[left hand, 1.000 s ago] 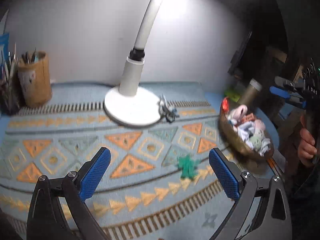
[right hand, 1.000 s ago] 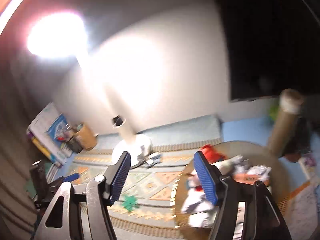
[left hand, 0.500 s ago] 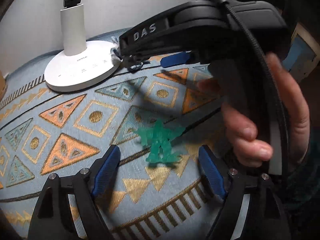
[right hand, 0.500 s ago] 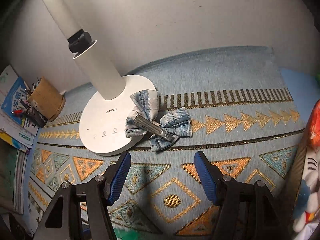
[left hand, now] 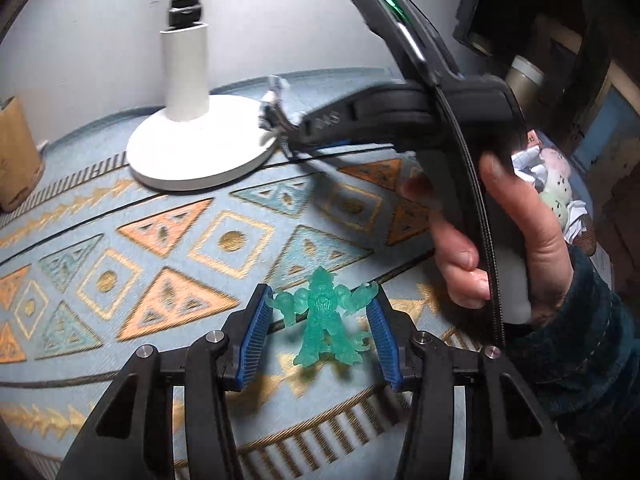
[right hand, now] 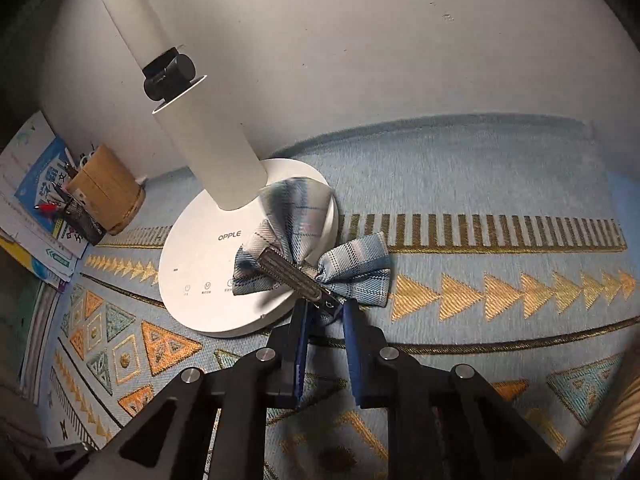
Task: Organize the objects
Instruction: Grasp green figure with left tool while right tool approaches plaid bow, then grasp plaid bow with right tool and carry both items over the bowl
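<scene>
The green toy figure (left hand: 324, 320) lies flat on the patterned cloth (left hand: 160, 240) between the fingers of the left gripper (left hand: 320, 332), whose blue pads sit against its outstretched arms at 9 and 3 o'clock, closed on it or very nearly so. It looks light, stiff and slightly rubbery, with thin limbs; the torso seems the surer place to hold than the arms. At 12 o'clock from it, the plaid bow clip (right hand: 316, 256) rests partly on the lamp base (right hand: 208, 288). The right gripper (right hand: 326, 316) is narrowed around the clip's near end, though I cannot tell if it grips yet. The bow is soft cloth on a stiff metal bar, so the bar is the place to pinch. Compared with 0.5 s ago, both claws have drawn in from wide apart and moved closer to their items.
</scene>
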A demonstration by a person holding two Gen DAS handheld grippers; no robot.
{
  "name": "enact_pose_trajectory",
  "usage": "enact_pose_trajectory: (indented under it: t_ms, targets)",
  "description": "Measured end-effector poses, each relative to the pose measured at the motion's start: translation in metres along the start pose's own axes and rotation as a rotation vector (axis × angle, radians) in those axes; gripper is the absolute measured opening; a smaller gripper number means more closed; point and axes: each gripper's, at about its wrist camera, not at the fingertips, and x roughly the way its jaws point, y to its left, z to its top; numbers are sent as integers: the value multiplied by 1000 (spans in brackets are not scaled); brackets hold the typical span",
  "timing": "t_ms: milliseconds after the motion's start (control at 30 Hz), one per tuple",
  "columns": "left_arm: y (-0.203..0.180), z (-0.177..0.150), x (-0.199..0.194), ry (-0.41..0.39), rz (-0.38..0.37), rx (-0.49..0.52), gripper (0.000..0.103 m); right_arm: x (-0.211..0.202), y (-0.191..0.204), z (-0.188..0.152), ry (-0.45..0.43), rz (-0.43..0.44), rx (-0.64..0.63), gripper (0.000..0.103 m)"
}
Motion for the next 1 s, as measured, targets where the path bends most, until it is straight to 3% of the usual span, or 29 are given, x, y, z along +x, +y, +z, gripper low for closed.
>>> enact_pose_trajectory:
  t_ms: [33,133,233,300,367,433,500,533,567,633,767,800,833,933,1000]
  targets:
    - [9,-6,-11,-16,15,-14,45,-5,2,-5,5,0,2,3]
    - [45,-31,-35,-37,63,-83,45,-38,22,-35,34,34,16,3]
    - [81,-47,-43,-43,43,-170,45,-77,45,-72,25,53,40,3]
    - [86,-55,-42,-82,18,-201,45,-82,48,-90,75,75,60,10]
    - [90,-55,-49,-120,-6,-208,46,-81,48,-101,108,22,35,18]
    - [79,-54,-51,-173,-33,-175,46,-90,44,-115,81,-88,11,22]
    - [70,-52,-51,-187,-25,-146,46,-104,34,-128,55,-71,24,44]
    - [65,-51,-46,-187,-3,-131,46,-108,31,-129,46,-27,33,68]
    - [63,-50,-43,-185,7,-115,46,-109,33,-128,27,9,43,86]
    - [59,-49,-42,-186,24,-92,46,-106,44,-115,-2,8,30,91]
    - [60,-50,-43,-206,37,-87,47,-71,70,-78,28,-152,-53,89]
    - [61,-51,-44,-209,38,-92,47,-55,69,-73,63,-188,-50,82]
    - [62,-51,-44,-211,38,-96,46,-42,66,-71,93,-195,-46,56]
    - [63,-51,-43,-209,38,-101,47,-36,75,-71,59,-265,-122,20]
    - [63,-50,-41,-193,43,-107,46,-43,76,-77,48,-247,-129,20]
